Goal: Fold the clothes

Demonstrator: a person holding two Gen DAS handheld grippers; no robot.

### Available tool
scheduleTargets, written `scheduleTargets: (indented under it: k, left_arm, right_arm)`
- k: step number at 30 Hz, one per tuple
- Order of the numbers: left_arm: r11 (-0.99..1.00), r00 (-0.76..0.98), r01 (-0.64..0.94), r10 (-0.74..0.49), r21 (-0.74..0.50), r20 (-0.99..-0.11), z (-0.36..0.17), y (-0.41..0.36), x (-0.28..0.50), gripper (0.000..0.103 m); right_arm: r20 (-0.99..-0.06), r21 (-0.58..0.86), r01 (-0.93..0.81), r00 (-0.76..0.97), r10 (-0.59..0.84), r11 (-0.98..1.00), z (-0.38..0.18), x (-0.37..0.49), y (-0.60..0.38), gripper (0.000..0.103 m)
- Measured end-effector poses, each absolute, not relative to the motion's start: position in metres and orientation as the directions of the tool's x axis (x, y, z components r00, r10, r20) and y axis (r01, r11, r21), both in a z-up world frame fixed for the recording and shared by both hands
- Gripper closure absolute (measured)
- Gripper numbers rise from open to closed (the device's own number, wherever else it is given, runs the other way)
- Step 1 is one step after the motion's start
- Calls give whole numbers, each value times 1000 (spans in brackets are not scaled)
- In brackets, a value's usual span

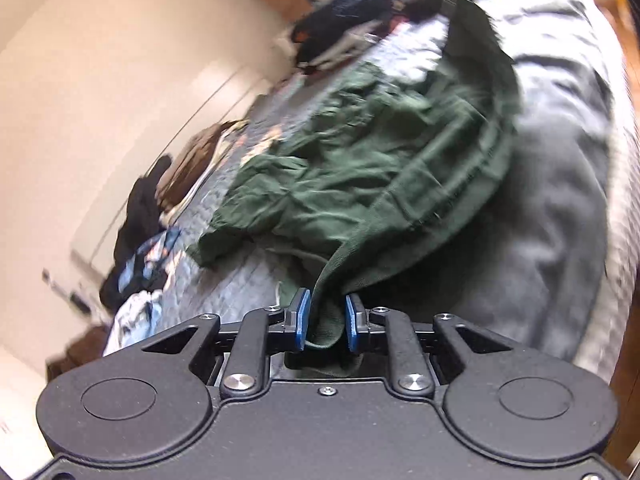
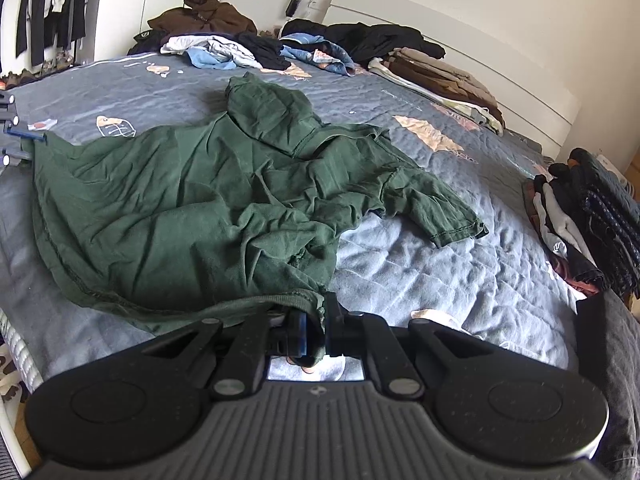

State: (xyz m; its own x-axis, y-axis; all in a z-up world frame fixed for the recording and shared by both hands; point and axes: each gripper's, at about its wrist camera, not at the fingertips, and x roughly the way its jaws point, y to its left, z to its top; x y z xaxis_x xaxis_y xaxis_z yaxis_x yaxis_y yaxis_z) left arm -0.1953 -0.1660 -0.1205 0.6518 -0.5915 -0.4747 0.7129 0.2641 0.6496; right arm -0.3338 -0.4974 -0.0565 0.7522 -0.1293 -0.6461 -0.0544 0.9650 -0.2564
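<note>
A dark green T-shirt (image 2: 192, 200) lies crumpled and spread on the blue-grey quilted bedcover (image 2: 420, 272), with one sleeve (image 2: 440, 208) pointing right. My right gripper (image 2: 316, 328) is shut on the shirt's near hem at its right corner. My left gripper (image 2: 24, 136) shows at the far left edge, holding the hem's other corner. In the tilted, motion-blurred left wrist view, the left gripper (image 1: 327, 322) has its blue pads (image 1: 301, 318) closed on a bunched fold of the green T-shirt (image 1: 360, 168).
Unfolded clothes (image 2: 240, 48) are heaped along the far side of the bed. A folded brown and beige stack (image 2: 440, 76) lies by the white headboard (image 2: 460, 40). Another folded dark stack (image 2: 580, 220) sits at the right edge. Garments hang on a rail (image 2: 40, 0) at the far left.
</note>
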Motion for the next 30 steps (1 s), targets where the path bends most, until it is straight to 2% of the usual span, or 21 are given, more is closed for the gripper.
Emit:
scheduleTargets:
  k: [4,8,11,14,16,19,20,21,22,23,24,25,30]
  left_arm:
    - [370,671,731,-543,574,-505,-118,-169,-174,84]
    - [489,639,768,-533,415,-555,-105,-167,-149,82]
    - [457,659,751,-474,477,-584,-119,-172,-147,79]
    - [401,647,762,-429,509,-630,-133,-178,-151,59]
    - [378,660,751,-411,541,-629,-139,-180,-154,41]
    - [429,650,756,-396,495,-649,-138,-173,-143,37]
    - [436,638,764,-400,476,-658,-136,-173,-142,39]
    - [443,627,771,-405,456,-666,-135,-172,-141,54]
    - [450,615,779,-410,437,-674,-133,-172,-139,81]
    - [457,603,785,-415,417,-681,-132,-171,-138,87]
    - [463,591,792,-420,398,-688,-130,-171,-137,91]
    - [470,579,798,-425,378,-695,-129,-170,-135,95]
    - [529,521,815,-495,235,-695,-96,-156,-121,98]
  right_arm:
    - [-648,-238,-46,751,-123,970,-57,-334,-499,97]
    - [-662,-220,-41,740,-118,975,-60,-333,-502,97]
    - [-678,-225,-52,725,-118,973,-65,-330,-501,97]
    - [-690,-236,-60,713,-124,970,-71,-327,-498,96]
    - [-703,-236,-68,701,-122,969,-76,-324,-497,92]
    - [-730,-268,-88,669,-142,959,-88,-319,-493,76]
    - [-734,-283,-95,662,-152,954,-92,-318,-492,73]
    - [-736,-289,-99,659,-155,952,-95,-317,-492,73]
    - [-734,-278,-97,664,-146,956,-96,-317,-492,73]
    - [-730,-266,-94,669,-137,960,-96,-317,-493,76]
    - [-727,-253,-91,675,-128,963,-97,-317,-494,90]
    - [-725,-244,-87,678,-122,966,-96,-317,-495,98]
    - [-676,-237,-22,722,-148,971,-67,-328,-502,99]
